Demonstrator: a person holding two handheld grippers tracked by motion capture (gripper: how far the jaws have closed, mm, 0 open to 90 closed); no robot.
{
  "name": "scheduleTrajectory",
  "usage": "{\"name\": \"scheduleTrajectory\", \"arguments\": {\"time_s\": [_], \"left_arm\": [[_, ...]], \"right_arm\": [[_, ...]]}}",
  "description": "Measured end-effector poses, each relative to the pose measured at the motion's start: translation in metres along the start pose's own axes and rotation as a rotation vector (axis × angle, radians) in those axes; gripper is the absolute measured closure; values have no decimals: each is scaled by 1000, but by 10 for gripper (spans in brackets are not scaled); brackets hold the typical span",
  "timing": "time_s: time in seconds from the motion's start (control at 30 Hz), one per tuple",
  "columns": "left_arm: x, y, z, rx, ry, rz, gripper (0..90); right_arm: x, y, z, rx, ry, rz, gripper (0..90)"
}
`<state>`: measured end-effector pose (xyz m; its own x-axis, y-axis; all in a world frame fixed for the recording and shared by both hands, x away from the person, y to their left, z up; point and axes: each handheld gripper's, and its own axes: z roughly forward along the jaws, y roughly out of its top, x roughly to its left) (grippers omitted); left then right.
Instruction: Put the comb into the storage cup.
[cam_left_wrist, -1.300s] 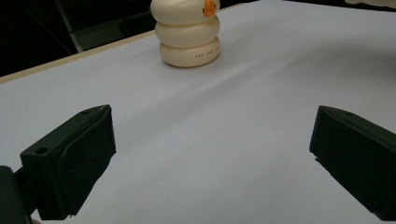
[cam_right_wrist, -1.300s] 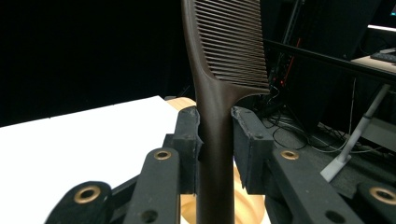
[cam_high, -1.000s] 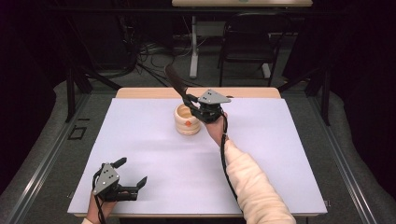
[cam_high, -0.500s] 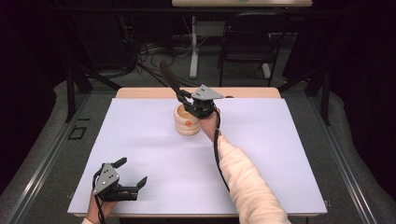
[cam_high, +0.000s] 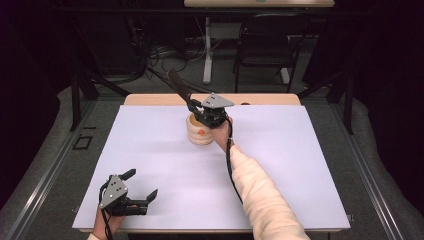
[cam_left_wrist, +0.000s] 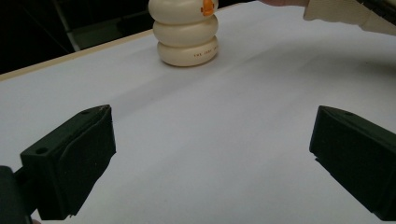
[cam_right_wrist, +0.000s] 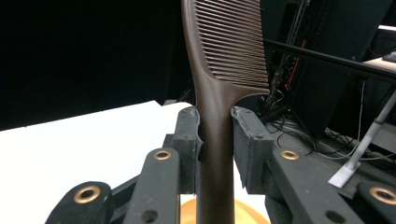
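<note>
1. My right gripper (cam_high: 196, 107) is clamped on the handle of a dark brown comb (cam_right_wrist: 219, 70); in the right gripper view the two pads press the handle from both sides, with the teeth rising above them.
2. In the high view the comb (cam_high: 179, 90) slants up and away to the left from the jaws, its toothed end over the far edge of the table (cam_high: 300, 165).
3. The lower end of the handle runs down toward the opening of a cream ribbed holder (cam_high: 201, 134), which stands upright at the far middle of the table, directly under my right gripper. I cannot tell whether the handle's tip is already inside it.
4. The holder (cam_left_wrist: 186, 30) looks like three stacked rings with a small orange mark near the top, seen clearly in the left gripper view.
5. My left gripper (cam_high: 141, 187) rests at the near left corner of the table, well apart from the holder. Its jaws stand wide and released, with nothing but bare white surface between them.
6. A cream sleeve (cam_high: 260, 195) reaches from the near edge up to the right gripper.
</note>
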<state>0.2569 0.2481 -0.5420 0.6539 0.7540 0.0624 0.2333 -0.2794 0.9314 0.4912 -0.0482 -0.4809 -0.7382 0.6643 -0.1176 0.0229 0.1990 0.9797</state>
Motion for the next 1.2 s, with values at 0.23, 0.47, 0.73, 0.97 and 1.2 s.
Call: {"name": "scheduleTrajectory", "arguments": {"time_s": [0.23,0.47,0.73,0.97,1.2], "left_arm": [[0,0,0,-3,-1,0,3],[0,0,0,-2,-1,1,3],[0,0,0,0,0,3,3],[0,0,0,1,-1,3,3],[0,0,0,2,1,3,3]], "right_arm": [[0,-5,0,24,5,-3,721],[-1,-10,-1,41,6,-4,721],[-3,-17,-1,67,10,0,721],[-3,-18,-2,73,17,3,721],[-1,-18,-1,50,15,-12,721]]}}
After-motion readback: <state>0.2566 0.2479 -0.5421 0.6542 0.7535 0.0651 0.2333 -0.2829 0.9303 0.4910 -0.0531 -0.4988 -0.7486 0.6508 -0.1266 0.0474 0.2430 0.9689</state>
